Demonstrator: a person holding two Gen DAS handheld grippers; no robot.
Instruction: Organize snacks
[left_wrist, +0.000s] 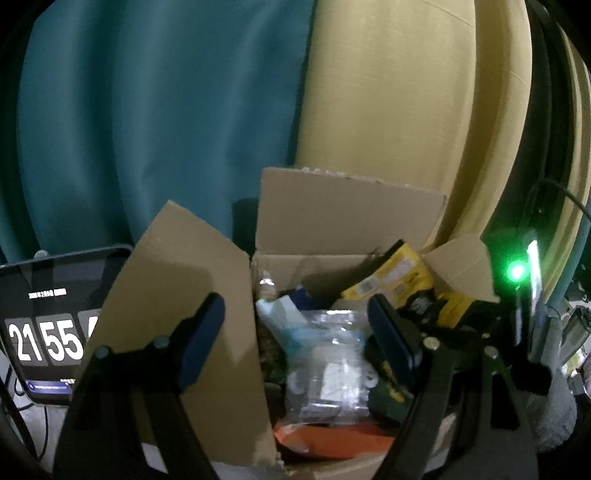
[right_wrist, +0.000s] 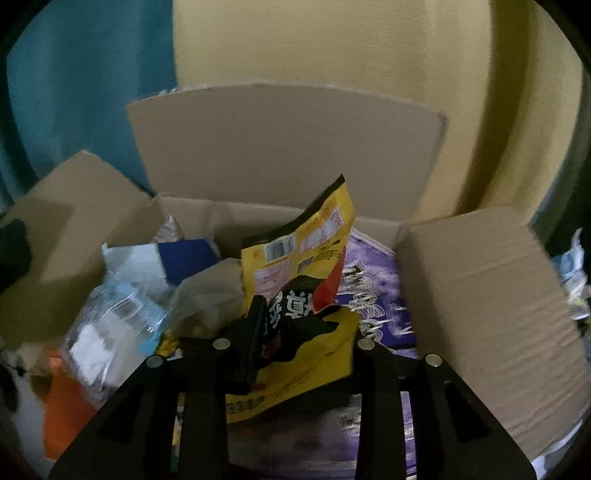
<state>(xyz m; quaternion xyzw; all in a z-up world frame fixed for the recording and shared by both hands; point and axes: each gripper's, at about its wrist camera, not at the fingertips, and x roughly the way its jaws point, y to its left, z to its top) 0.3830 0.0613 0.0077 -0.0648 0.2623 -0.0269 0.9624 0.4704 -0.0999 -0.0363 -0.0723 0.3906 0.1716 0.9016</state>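
Note:
An open cardboard box (left_wrist: 351, 210) (right_wrist: 284, 140) holds several snack packs. In the right wrist view a yellow and black snack bag (right_wrist: 306, 251) stands up in the box, and my right gripper (right_wrist: 295, 325) is shut on its lower part. A purple pack (right_wrist: 376, 291) lies to its right, clear plastic packs (right_wrist: 114, 321) to its left. In the left wrist view my left gripper (left_wrist: 295, 332) is open and empty above the box, over a clear plastic pack (left_wrist: 332, 369). The yellow bag (left_wrist: 402, 280) shows at the right, with the right gripper's body beside it.
A tablet (left_wrist: 48, 321) showing a clock stands left of the box. A teal curtain (left_wrist: 147, 110) and a cream wall (left_wrist: 406, 110) are behind. An orange pack (left_wrist: 332, 439) lies at the box's near side. The box flaps (right_wrist: 491, 314) stand up on each side.

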